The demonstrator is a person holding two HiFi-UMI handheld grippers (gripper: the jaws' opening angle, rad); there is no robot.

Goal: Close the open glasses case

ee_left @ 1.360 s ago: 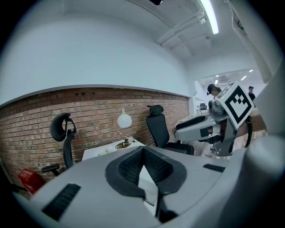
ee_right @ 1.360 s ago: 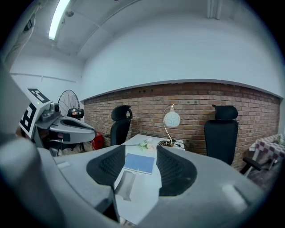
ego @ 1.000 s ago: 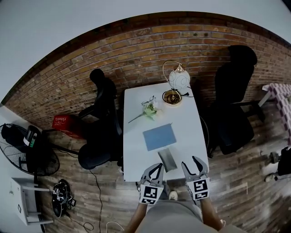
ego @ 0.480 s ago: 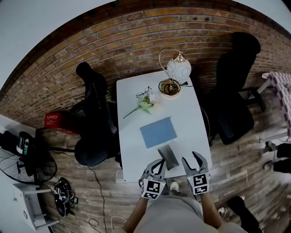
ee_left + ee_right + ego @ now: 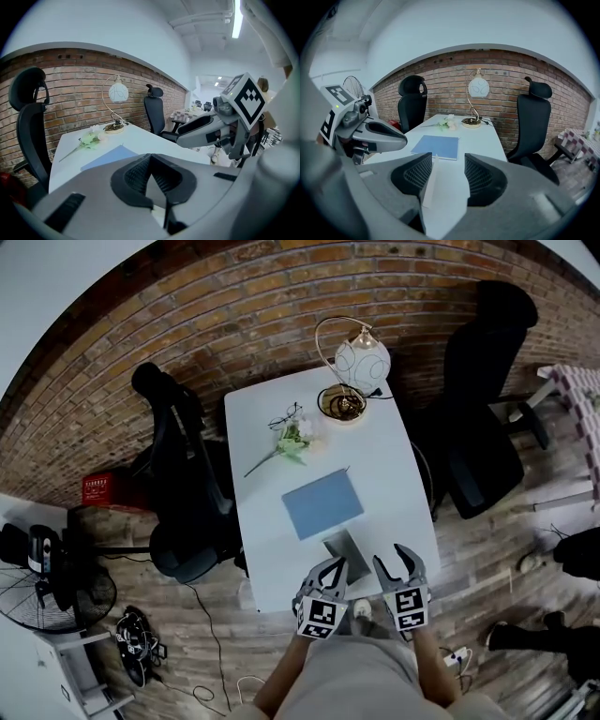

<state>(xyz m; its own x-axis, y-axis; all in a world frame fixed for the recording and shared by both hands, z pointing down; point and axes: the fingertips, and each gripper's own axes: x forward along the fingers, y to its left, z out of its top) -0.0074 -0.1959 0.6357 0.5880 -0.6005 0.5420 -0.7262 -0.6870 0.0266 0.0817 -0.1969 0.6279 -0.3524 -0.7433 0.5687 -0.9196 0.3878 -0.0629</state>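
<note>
The grey glasses case [image 5: 345,550] lies open on the white table [image 5: 394,484], close to its near edge, with the lid raised. From the right gripper view the lid shows as a thin pale edge [image 5: 430,183] just ahead of the jaws, near the left pad. My left gripper [image 5: 329,568] hovers at the case's near left corner, its tips together and nothing held. My right gripper [image 5: 397,561] stands open to the right of the case, apart from it.
A blue notebook [image 5: 322,503] lies just beyond the case. Farther back are a flower [image 5: 286,444], a pair of glasses [image 5: 284,418] and a globe lamp [image 5: 352,371]. Black office chairs stand at the right [image 5: 483,399] and at the left [image 5: 178,484].
The head view has shifted, so the table sits higher and more to the left. Both grippers have crept slightly forward toward the case. Their jaws look unchanged.
</note>
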